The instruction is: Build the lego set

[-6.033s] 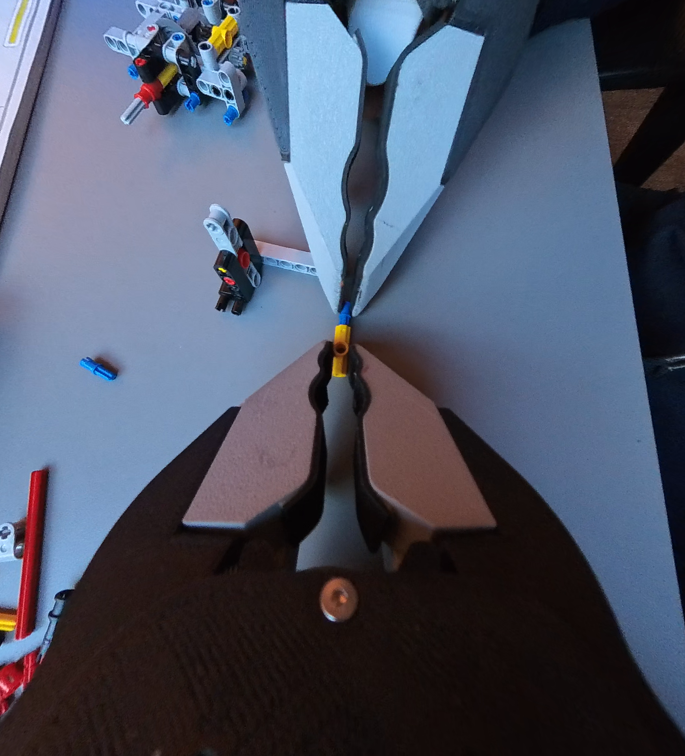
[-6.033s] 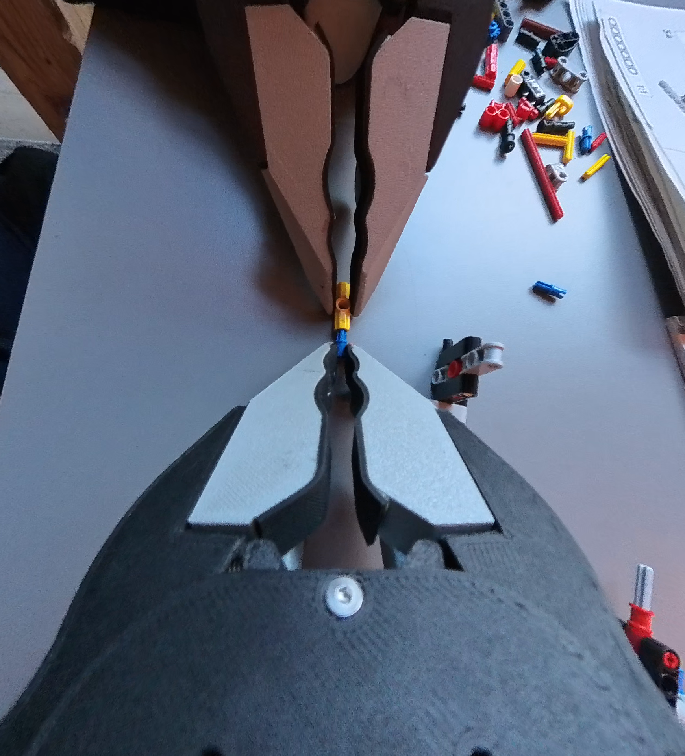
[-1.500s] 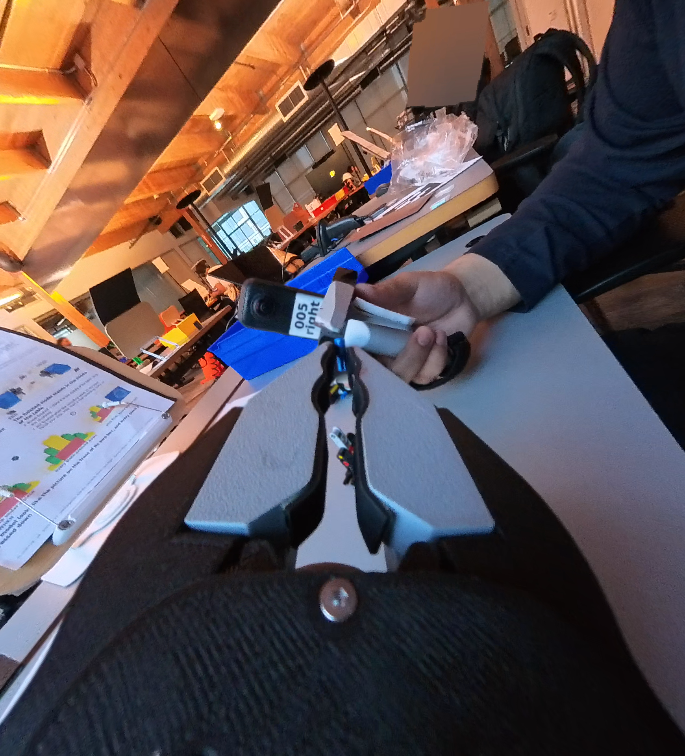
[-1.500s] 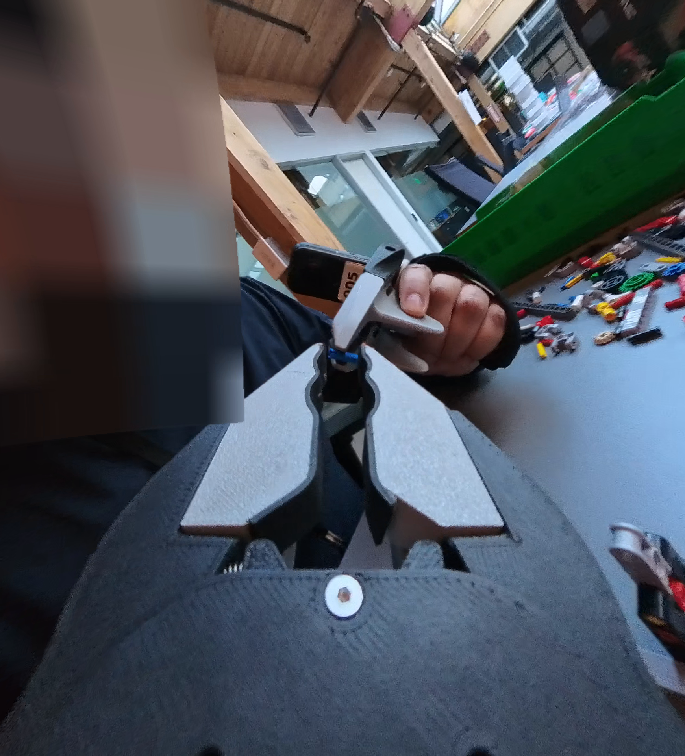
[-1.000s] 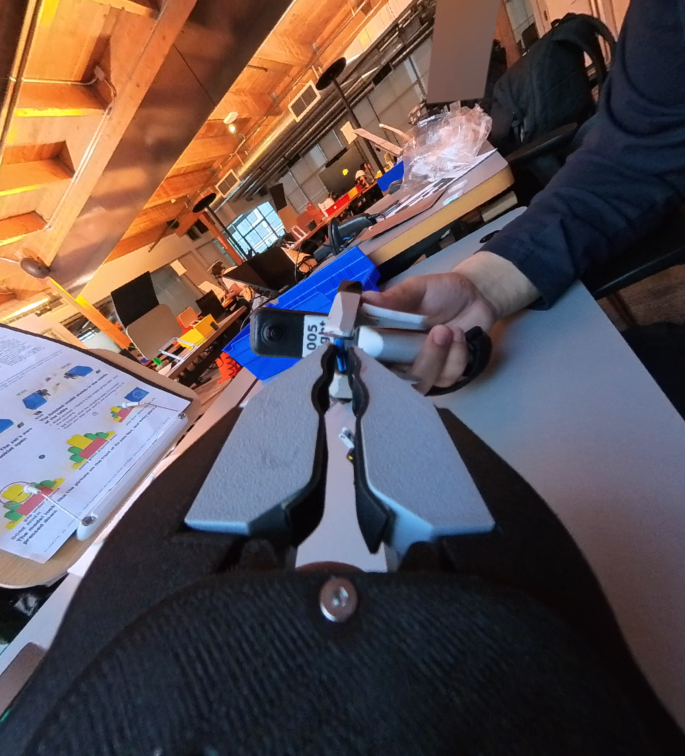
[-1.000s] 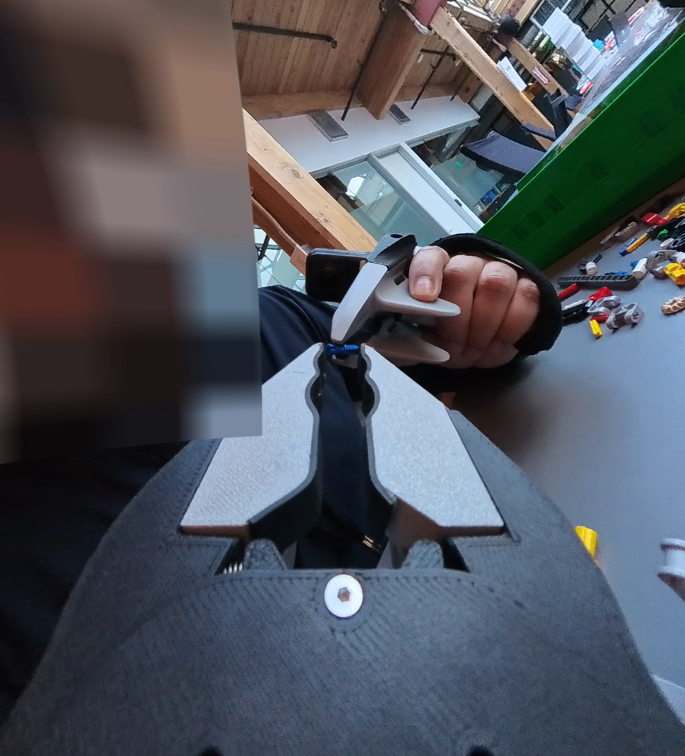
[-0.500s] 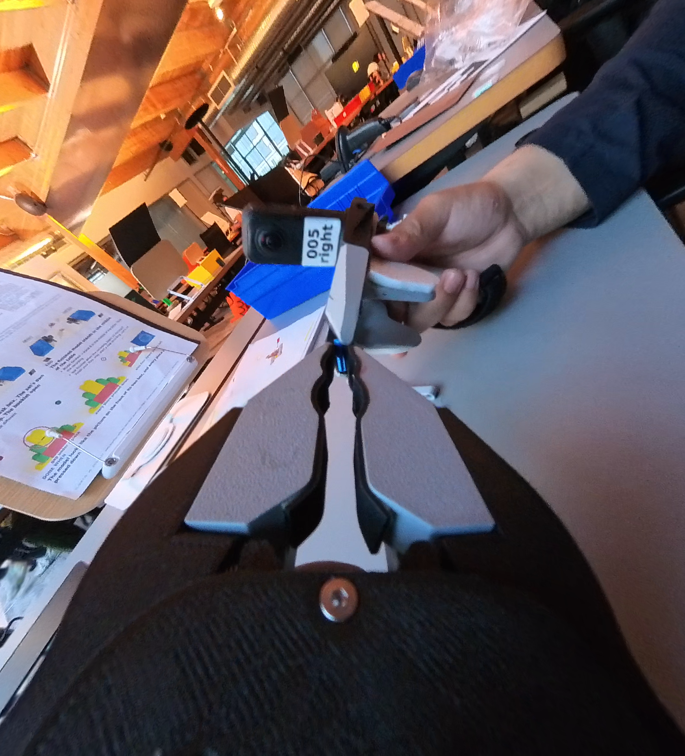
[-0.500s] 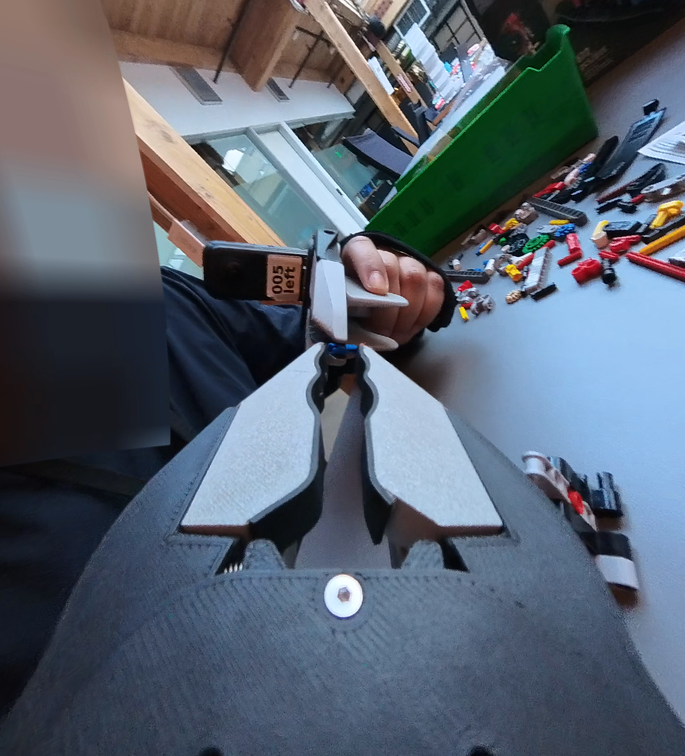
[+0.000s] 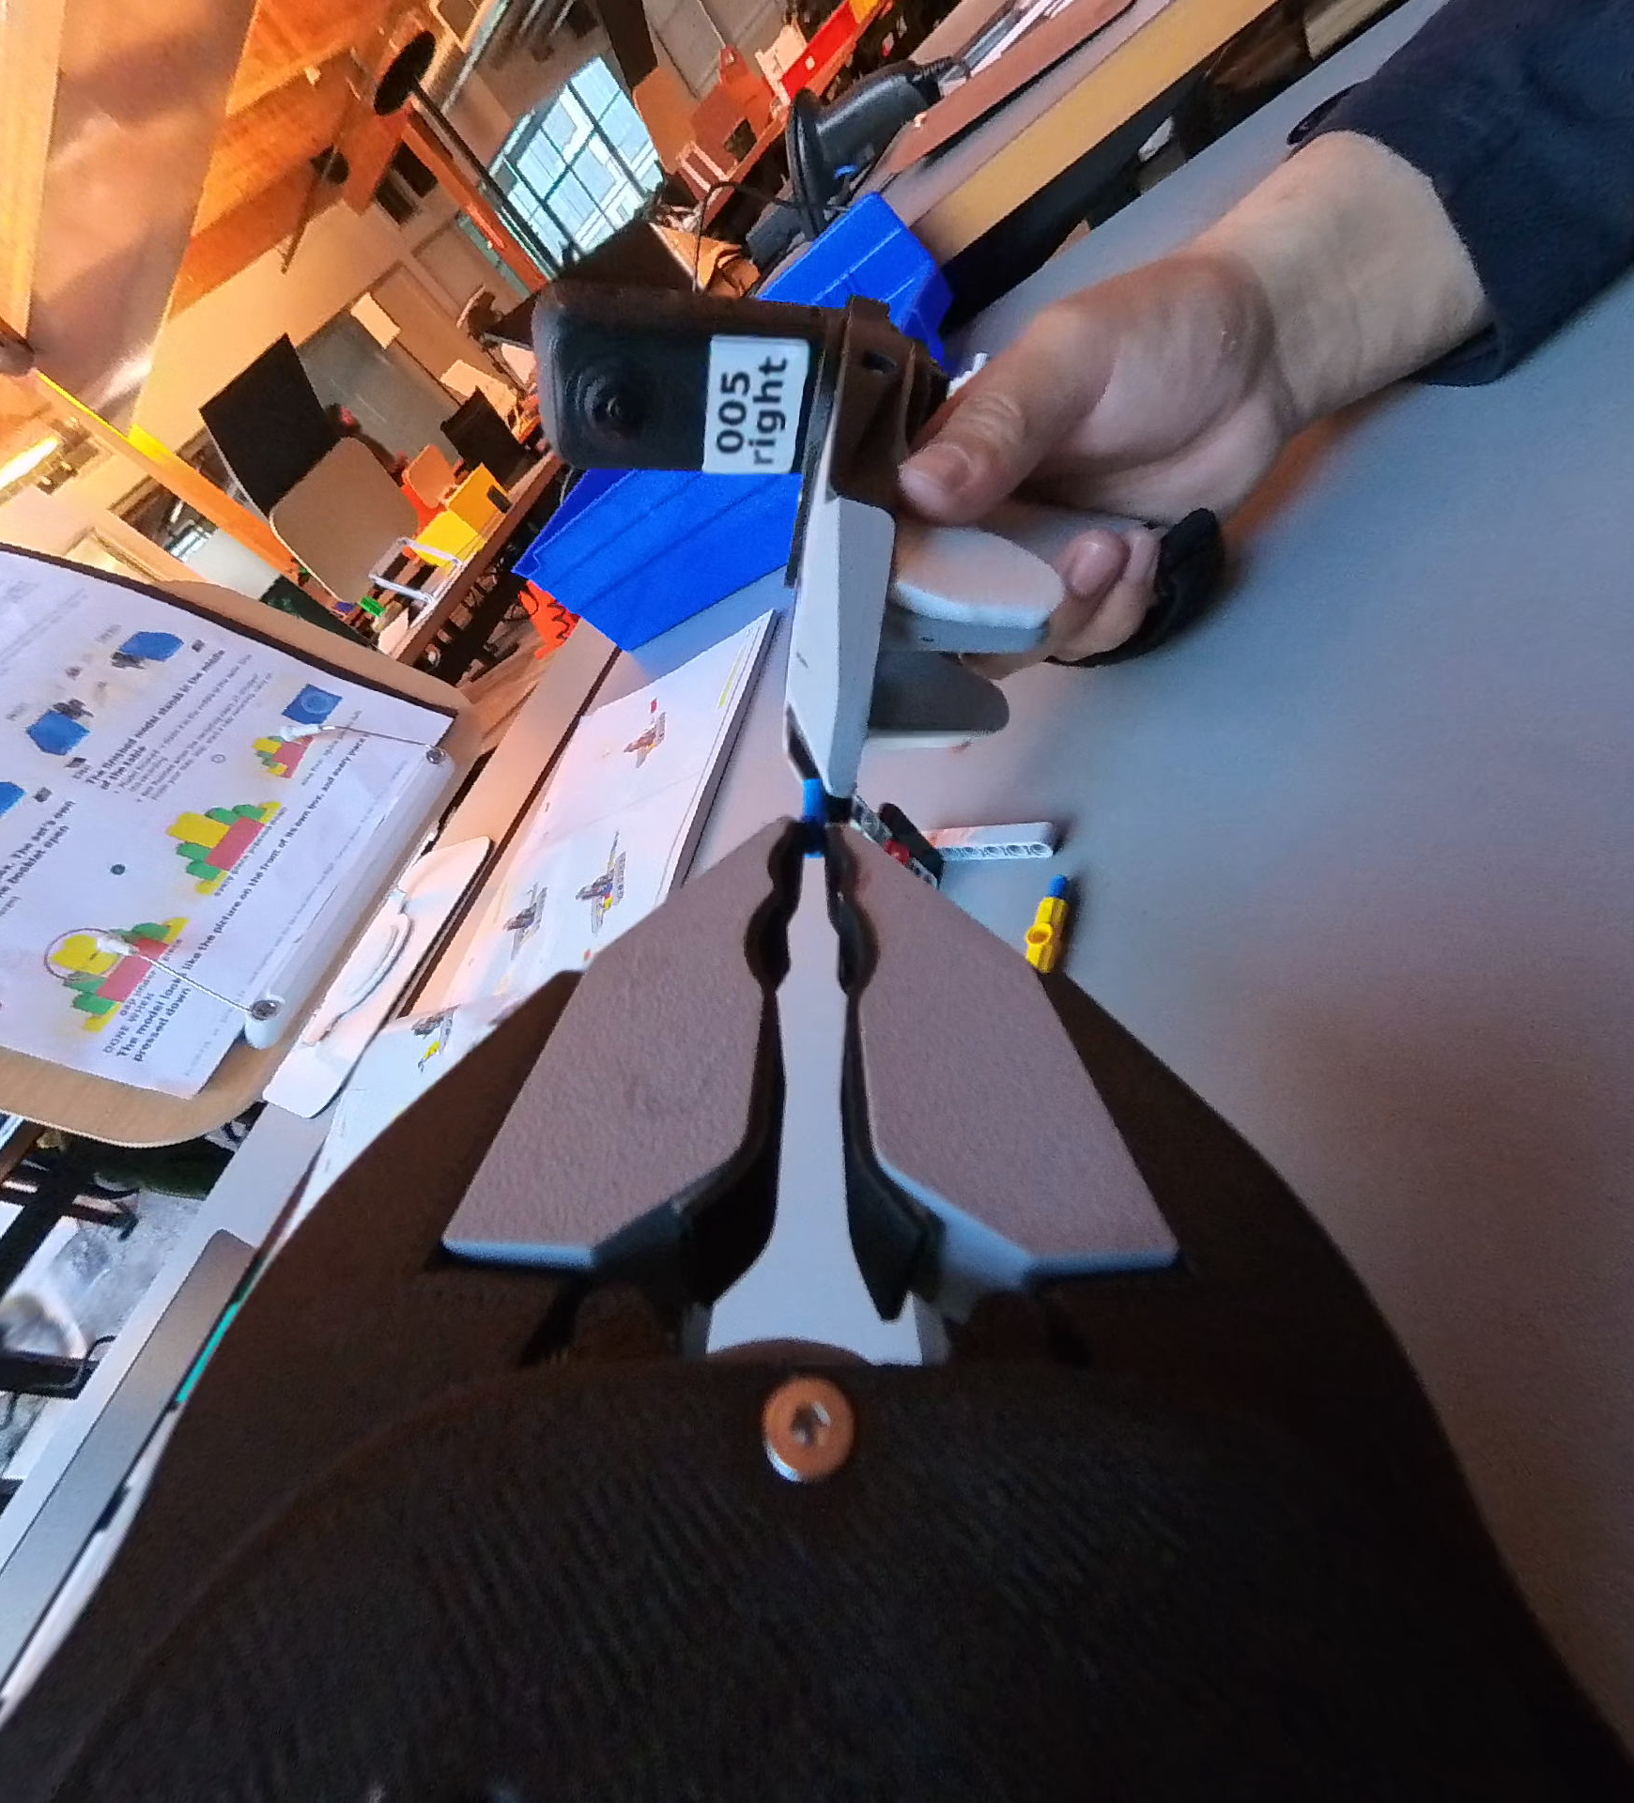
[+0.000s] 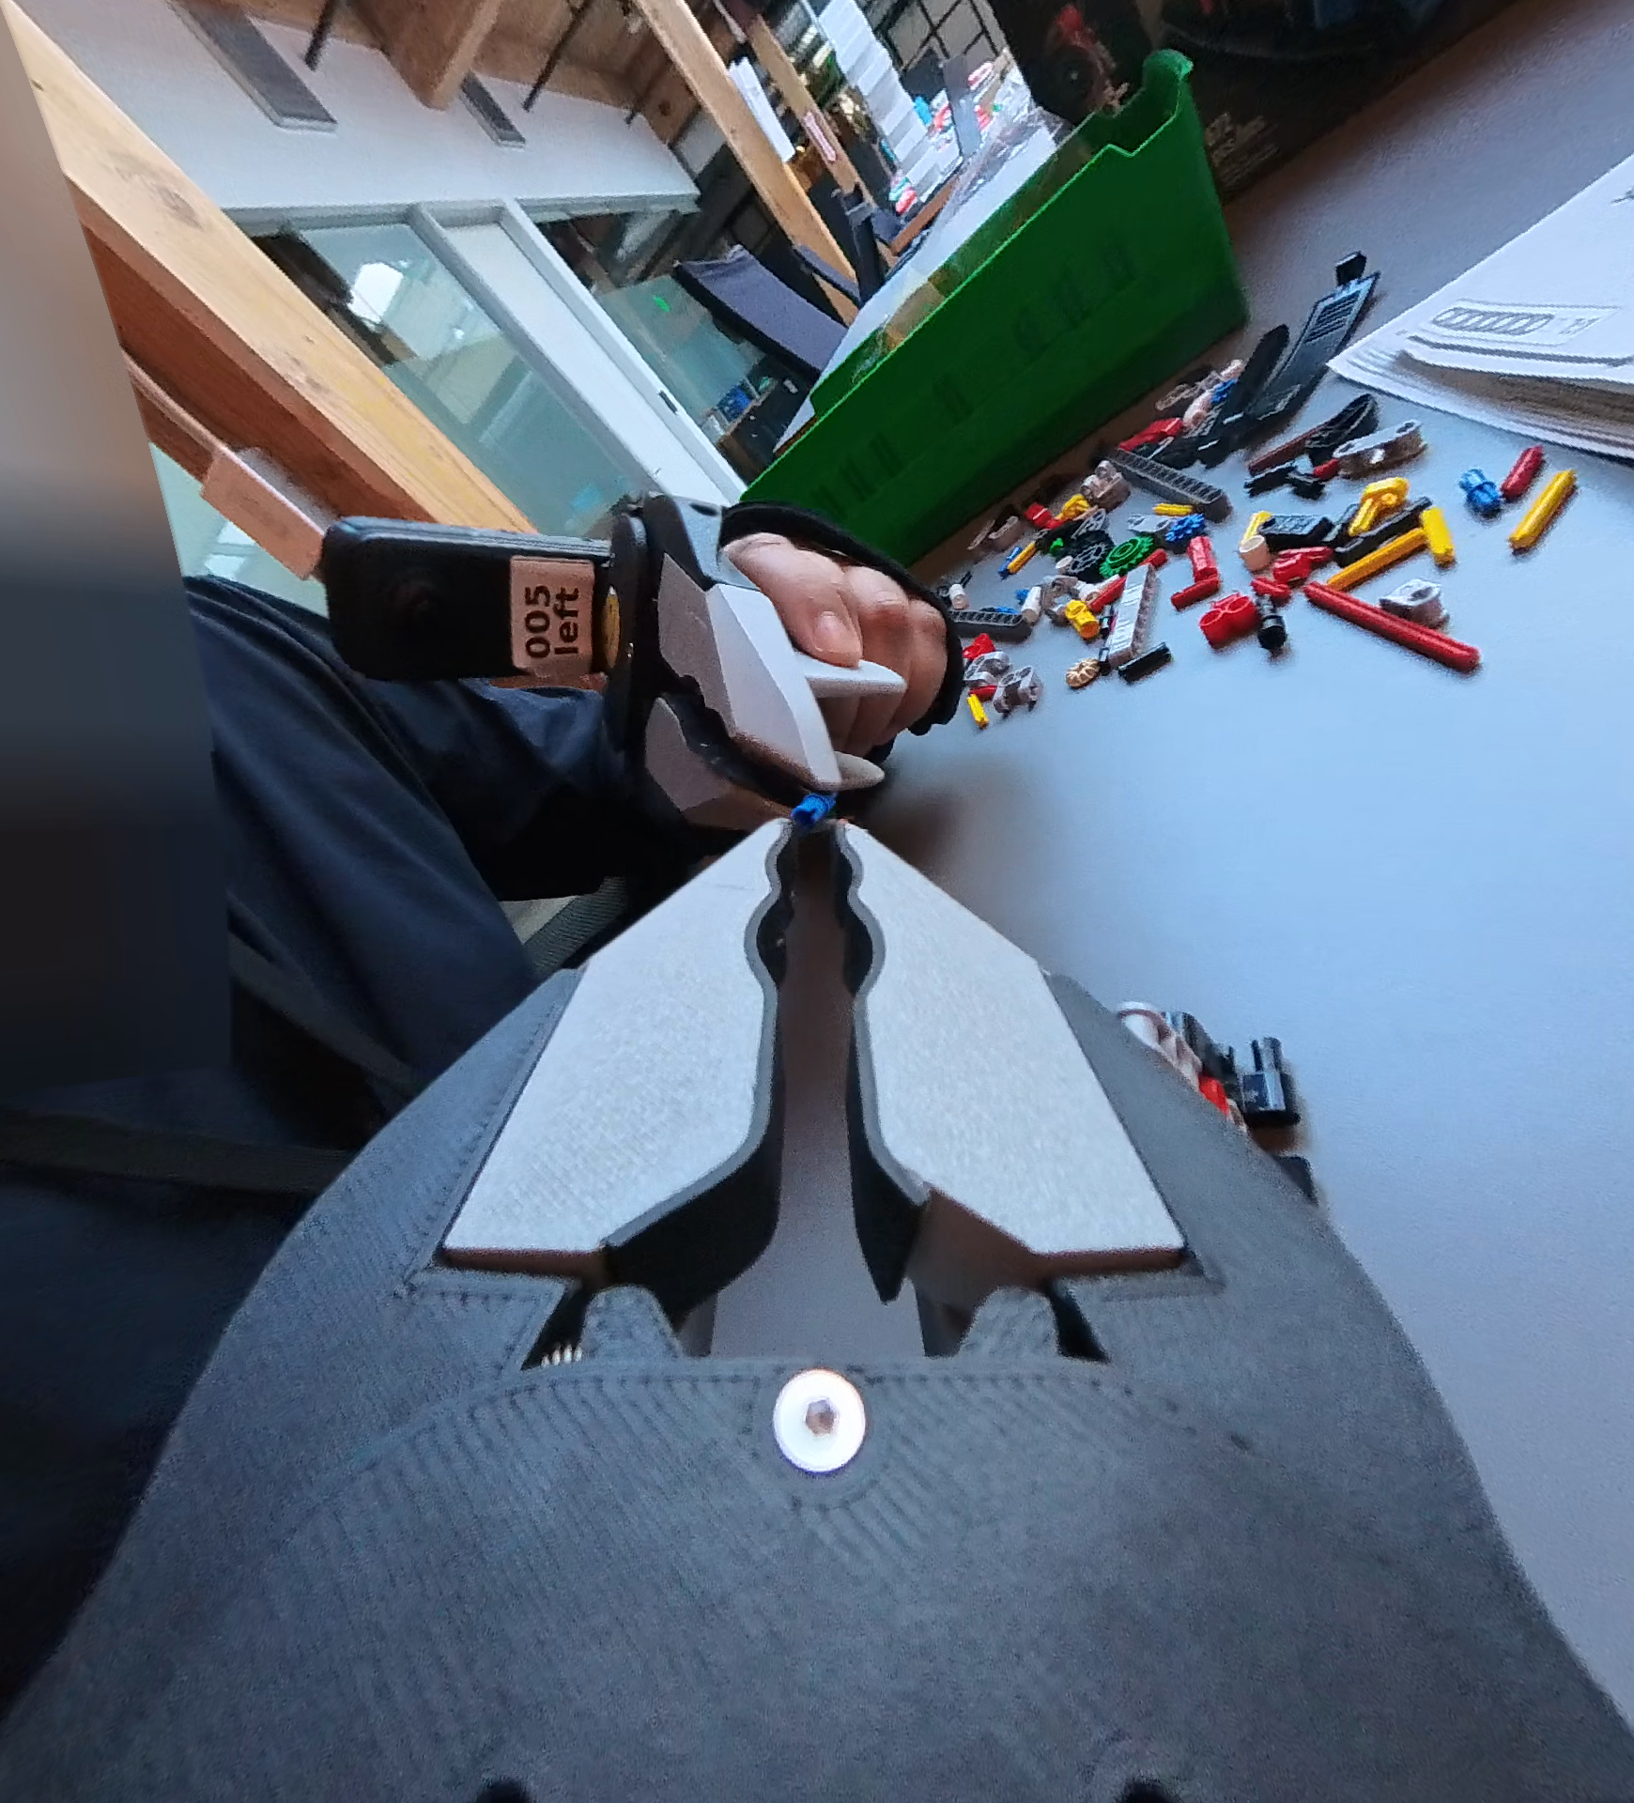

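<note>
Blue pin (image 9: 811, 812) pinched between both grippers, tip to tip, above the grey table (image 9: 1379, 878).

Left gripper (image 9: 811, 847) and right gripper (image 10: 811, 821) are both clamped narrow on it; a yellow connector (image 9: 1045, 925) lies nearby, loose parts (image 10: 1233, 576) farther off.

My left wrist camera sits low over the grey table (image 9: 1379, 878), tilted, and looks across it toward the right gripper (image 9: 828, 795) and the far workshop. My right wrist camera looks back toward the left gripper (image 10: 808, 810). Both views are very near and share the small blue pin (image 9: 811, 815) between the tips.
</note>
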A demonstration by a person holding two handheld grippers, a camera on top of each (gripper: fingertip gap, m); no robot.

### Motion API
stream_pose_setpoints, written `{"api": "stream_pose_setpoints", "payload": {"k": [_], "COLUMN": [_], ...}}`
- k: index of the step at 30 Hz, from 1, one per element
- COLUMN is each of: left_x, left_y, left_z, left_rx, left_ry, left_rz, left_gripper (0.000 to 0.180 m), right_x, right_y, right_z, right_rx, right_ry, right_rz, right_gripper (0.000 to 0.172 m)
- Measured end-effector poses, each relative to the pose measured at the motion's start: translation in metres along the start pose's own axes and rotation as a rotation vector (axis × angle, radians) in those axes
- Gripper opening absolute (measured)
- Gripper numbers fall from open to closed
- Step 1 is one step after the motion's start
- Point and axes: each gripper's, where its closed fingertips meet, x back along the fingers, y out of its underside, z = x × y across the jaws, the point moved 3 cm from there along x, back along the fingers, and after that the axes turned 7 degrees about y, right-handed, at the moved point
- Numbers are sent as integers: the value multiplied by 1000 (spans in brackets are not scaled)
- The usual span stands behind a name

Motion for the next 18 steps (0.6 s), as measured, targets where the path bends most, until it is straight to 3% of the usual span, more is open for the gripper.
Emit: {"api": "stream_pose_setpoints", "payload": {"k": [7, 12, 18], "left_x": [-6, -7, 1], "left_y": [11, 12, -1], "left_z": [5, 8, 5], "left_rx": [36, 35, 85], "left_ry": [57, 72, 93], "left_rz": [-60, -68, 59], "left_gripper": [2, 1, 1], "right_x": [-2, -4, -2], "right_y": [4, 8, 2], "right_z": [4, 5, -6], "right_rx": [183, 362, 252], "right_ry": [154, 281, 137], "right_rz": [-40, -80, -32], "right_gripper": [7, 1, 1]}}
